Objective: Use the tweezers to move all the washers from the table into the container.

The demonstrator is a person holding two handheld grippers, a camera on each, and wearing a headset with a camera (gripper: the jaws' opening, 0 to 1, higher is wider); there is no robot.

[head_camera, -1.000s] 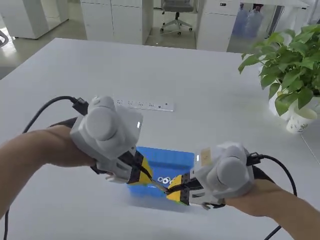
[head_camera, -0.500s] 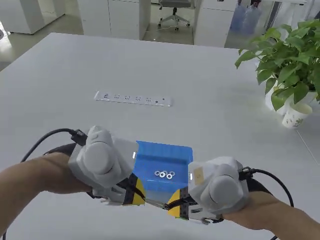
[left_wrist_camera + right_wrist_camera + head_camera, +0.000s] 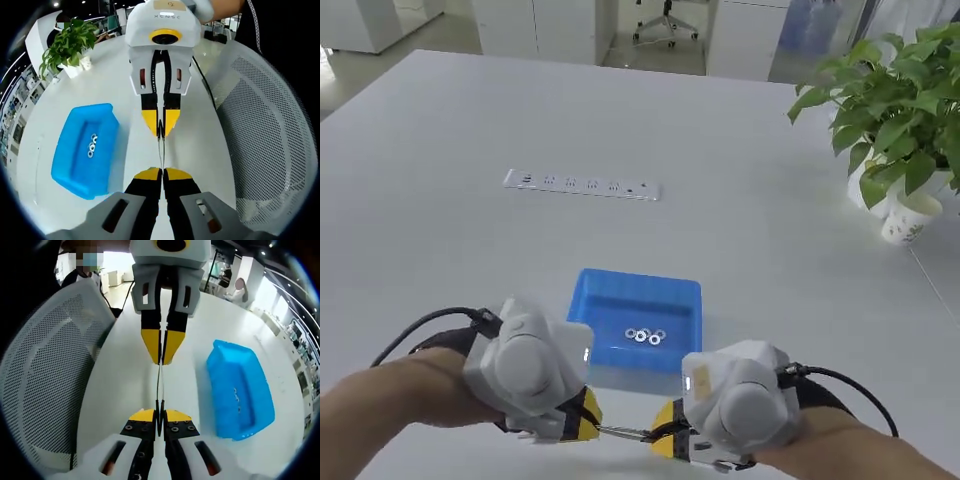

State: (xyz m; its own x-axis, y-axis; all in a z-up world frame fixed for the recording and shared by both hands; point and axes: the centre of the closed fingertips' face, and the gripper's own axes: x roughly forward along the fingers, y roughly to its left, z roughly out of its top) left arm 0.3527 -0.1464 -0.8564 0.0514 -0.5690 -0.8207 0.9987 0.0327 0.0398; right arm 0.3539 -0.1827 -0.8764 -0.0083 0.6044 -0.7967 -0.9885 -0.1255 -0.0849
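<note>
Now that both grippers have drawn back from the container, the moment reads as the close of a drop-off, taken view by view:

Head view, grippers: the left gripper (image 3: 588,426) and right gripper (image 3: 665,440) sit low at the near edge of the table (image 3: 470,130), tips facing each other, with the tweezers (image 3: 625,433) bridging them.
Head view, container: the blue container (image 3: 610,290) stands just beyond the grippers; three washers (image 3: 645,336) lie together on its floor.
Head view, change: a second ago both grippers hung over the container with the tweezers down at the washers. Now they are on the person's side of its near wall, clear of it.
Head view, surroundings: a power strip (image 3: 582,186) lies farther back and a plant (image 3: 900,110) stands at the far right; I spot no loose washer on the table.
Left gripper view, claw: the jaws are pressed together on one end of the tweezers with no gap, and the right gripper opposite pinches the other end.
Left gripper view, container: it sits off to the left of this view, washers inside.
Right gripper view, claw: the jaws are likewise clamped tight on the tweezers; the container lies to the right and a mesh chair (image 3: 45,365) to the left.
Tweezers' load: no washer is seen on them, though they are too thin to be sure.
Meaning for the task: the latest washer seems delivered — with none visible on the table, the job looks finished or nearly so.
</note>
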